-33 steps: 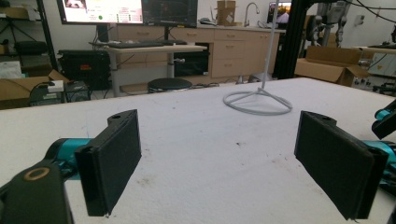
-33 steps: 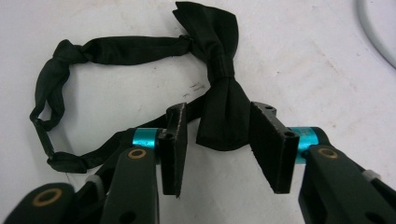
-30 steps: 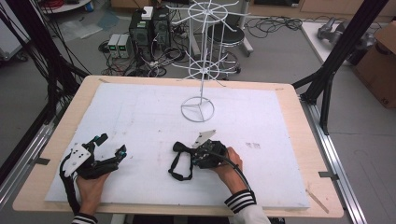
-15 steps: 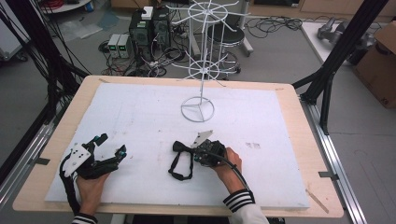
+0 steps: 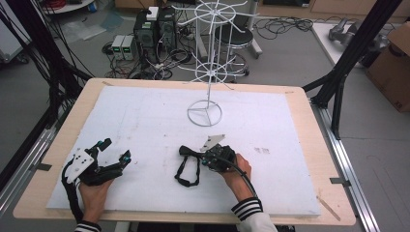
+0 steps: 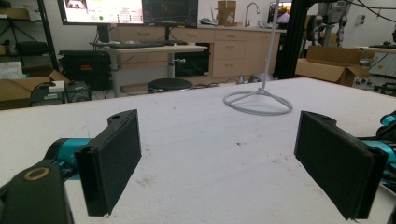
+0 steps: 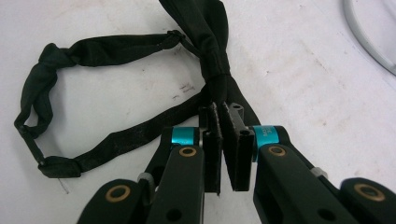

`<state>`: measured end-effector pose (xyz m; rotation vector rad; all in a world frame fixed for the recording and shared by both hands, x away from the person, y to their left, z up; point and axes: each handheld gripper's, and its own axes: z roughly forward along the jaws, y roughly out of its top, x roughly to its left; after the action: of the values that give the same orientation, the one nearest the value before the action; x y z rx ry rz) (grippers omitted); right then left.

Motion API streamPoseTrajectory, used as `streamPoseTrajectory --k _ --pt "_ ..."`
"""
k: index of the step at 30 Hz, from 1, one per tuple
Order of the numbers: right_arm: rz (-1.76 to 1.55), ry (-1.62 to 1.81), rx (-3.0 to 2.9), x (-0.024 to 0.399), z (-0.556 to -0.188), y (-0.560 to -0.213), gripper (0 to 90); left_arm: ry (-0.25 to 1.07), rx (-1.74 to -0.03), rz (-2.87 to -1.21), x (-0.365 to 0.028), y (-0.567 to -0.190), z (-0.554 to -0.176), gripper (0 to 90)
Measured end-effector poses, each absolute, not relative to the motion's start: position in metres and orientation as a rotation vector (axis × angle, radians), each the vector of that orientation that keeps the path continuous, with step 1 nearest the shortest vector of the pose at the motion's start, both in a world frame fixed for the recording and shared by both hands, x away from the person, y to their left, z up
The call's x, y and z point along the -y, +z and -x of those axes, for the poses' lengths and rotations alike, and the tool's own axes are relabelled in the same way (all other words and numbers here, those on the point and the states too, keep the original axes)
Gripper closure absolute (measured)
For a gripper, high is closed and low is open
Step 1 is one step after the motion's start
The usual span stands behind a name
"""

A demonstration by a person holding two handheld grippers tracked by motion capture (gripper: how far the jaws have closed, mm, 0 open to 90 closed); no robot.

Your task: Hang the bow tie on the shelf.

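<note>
A black fabric strap (image 5: 185, 175) with a knotted middle lies looped on the white board (image 5: 145, 111), left of my right hand. My right gripper (image 5: 197, 154) lies flat and points left at it. In the right gripper view the strap (image 7: 116, 44) curls away to the left, and its bunched part runs in between the pads. The right gripper (image 7: 220, 140) has just been closing and is shut on that part. My left gripper (image 5: 116, 149) rests near the board's front left corner, open. Nothing is between its wide-apart jaws (image 6: 217, 163).
A white wire rack (image 5: 204, 113) stands on a ring base at the board's far middle; its ring base (image 6: 258, 100) lies ahead of the left gripper. The wooden table edge (image 5: 333, 193) frames the board. Black frame posts (image 5: 338, 92) rise at the right.
The right gripper's jaws have drawn together on the strap. Both hands have kept their places.
</note>
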<state>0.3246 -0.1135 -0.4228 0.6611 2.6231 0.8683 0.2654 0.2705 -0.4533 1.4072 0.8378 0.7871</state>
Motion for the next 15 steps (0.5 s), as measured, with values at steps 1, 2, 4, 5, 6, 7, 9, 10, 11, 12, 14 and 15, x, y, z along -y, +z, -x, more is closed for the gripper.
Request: streamPoseTrajectory --k 1,2,4,5,6,7,9,10,11,12,14,15 --pt "-0.669 0.875 -2.62 0.113 -0.324 -0.423 86.2 0.788 -0.837 -1.408 -0.27 -0.453 -0.265 15.0" --pt "-0.669 0.874 -2.617 0.113 -0.324 -0.423 86.2 0.789 -0.836 -1.407 -0.27 -0.453 -0.265 15.0" --pt "-0.662 0.882 -2.606 0.113 -0.324 -0.422 86.3 0.789 -0.836 -1.406 -0.27 -0.453 -0.265 15.0" --pt "-0.664 0.891 -2.602 0.114 -0.324 -0.421 86.4 0.789 -0.836 -1.406 -0.27 -0.453 -0.265 15.0" --pt "-0.665 0.899 -2.597 0.115 -0.324 -0.42 86.4 0.789 -0.836 -1.406 -0.27 -0.453 -0.265 15.0" --pt "-0.673 0.918 -2.588 0.115 -0.323 -0.419 86.5 0.79 -0.836 -1.406 -0.27 -0.453 -0.265 15.0" --pt "-0.675 0.947 -2.575 0.117 -0.322 -0.417 86.6 0.789 -0.837 -1.405 -0.27 -0.453 -0.265 15.0" --pt "-0.68 0.96 -2.562 0.118 -0.321 -0.415 86.6 0.787 -0.837 -1.404 -0.27 -0.453 -0.265 15.0" --pt "-0.677 0.973 -2.556 0.119 -0.321 -0.414 86.6 0.788 -0.837 -1.403 -0.27 -0.453 -0.265 15.0" --pt "-0.677 0.989 -2.545 0.12 -0.32 -0.412 86.6 0.787 -0.838 -1.404 -0.27 -0.453 -0.265 15.0" --pt "-0.673 1.015 -2.519 0.121 -0.32 -0.41 86.5 0.783 -0.84 -1.4 -0.271 -0.453 -0.266 15.0" --pt "-0.677 1.029 -2.504 0.121 -0.32 -0.409 86.6 0.783 -0.84 -1.4 -0.271 -0.453 -0.266 15.0"
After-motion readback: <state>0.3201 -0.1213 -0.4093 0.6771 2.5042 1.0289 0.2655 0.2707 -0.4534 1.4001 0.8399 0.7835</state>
